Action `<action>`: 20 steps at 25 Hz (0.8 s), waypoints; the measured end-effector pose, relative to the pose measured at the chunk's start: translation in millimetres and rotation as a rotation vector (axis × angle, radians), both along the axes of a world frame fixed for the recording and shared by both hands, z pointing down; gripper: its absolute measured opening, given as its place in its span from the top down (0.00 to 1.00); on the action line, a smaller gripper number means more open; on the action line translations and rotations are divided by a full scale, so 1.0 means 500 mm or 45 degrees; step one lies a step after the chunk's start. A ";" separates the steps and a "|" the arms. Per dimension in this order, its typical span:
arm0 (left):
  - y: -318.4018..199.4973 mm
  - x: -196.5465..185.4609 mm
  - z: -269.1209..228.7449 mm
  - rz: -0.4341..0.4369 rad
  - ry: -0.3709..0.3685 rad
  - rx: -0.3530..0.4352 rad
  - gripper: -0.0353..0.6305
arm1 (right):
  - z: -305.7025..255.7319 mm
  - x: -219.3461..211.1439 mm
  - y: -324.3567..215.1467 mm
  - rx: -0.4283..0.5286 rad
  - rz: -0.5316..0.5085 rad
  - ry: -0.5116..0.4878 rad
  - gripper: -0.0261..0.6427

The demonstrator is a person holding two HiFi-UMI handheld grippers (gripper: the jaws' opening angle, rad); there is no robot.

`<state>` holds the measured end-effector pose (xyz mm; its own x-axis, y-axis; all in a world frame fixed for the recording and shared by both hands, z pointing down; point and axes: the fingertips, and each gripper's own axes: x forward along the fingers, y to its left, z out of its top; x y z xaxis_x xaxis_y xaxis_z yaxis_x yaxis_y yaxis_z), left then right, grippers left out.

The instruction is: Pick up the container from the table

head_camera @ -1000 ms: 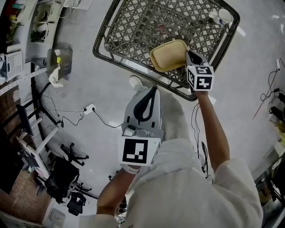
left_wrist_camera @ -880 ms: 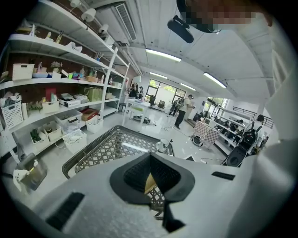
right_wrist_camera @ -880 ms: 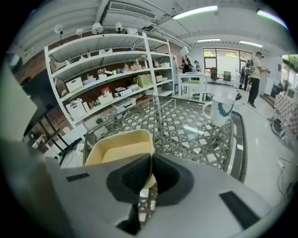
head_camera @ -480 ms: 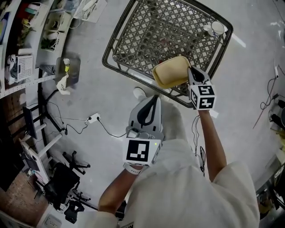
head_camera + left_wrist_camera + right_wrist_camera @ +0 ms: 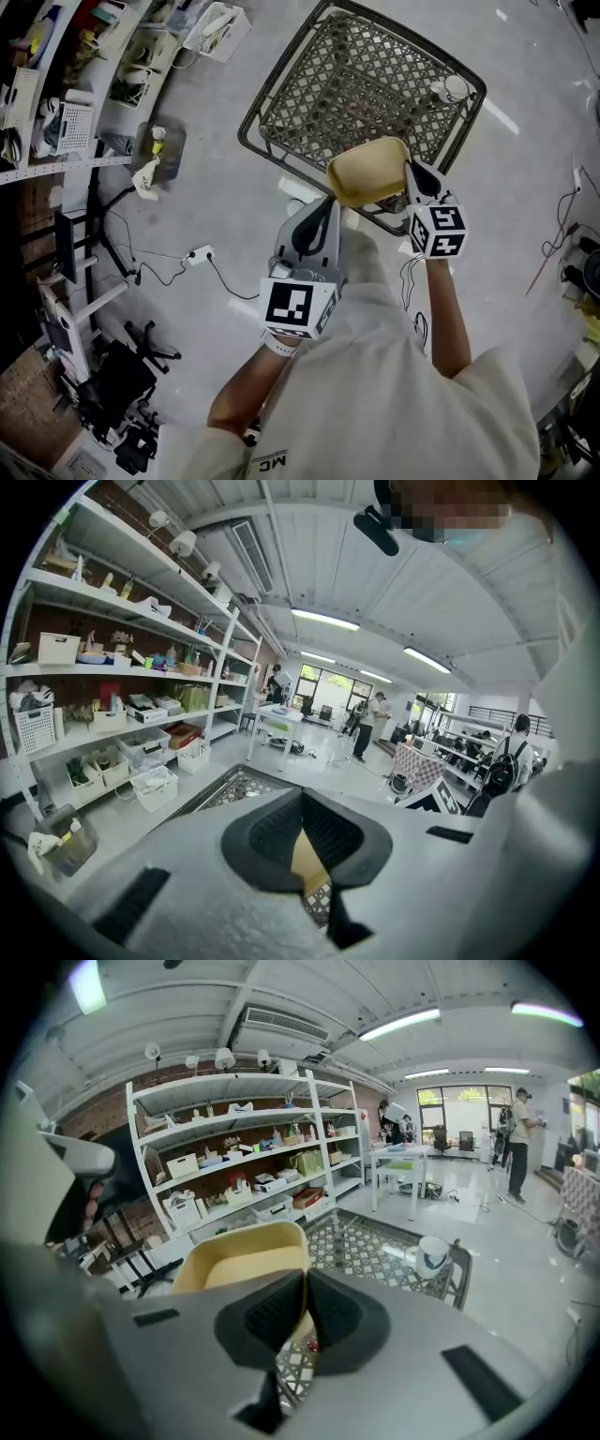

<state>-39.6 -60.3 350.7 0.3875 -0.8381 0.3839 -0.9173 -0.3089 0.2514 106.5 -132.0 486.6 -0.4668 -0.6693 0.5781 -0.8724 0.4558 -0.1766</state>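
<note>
Right gripper (image 5: pixel 411 171), arm outstretched, pinches container (image 5: pixel 366 173) seemingly clear of table (image 5: pixel 309 94).

Off-white short-sleeved shirt (image 5: pixel 375 394), left tool (image 5: pixel 326 204) grey-bodied with black ribbed pads (image 5: pixel 272 841), right tool (image 5: pixel 413 172) of same build, each carrying a white cube (image 5: pixel 298 307) with black square markers
</note>
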 end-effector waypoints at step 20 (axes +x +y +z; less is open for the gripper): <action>0.045 -0.047 -0.104 -0.043 0.038 0.155 0.93 | -0.273 0.000 0.092 0.230 0.039 -0.079 0.92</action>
<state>-63.3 -37.9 298.7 0.3683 -0.8904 0.2675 -0.9202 -0.3080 0.2416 106.4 -86.2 350.2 -0.4755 -0.7742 0.4178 -0.8764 0.4582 -0.1485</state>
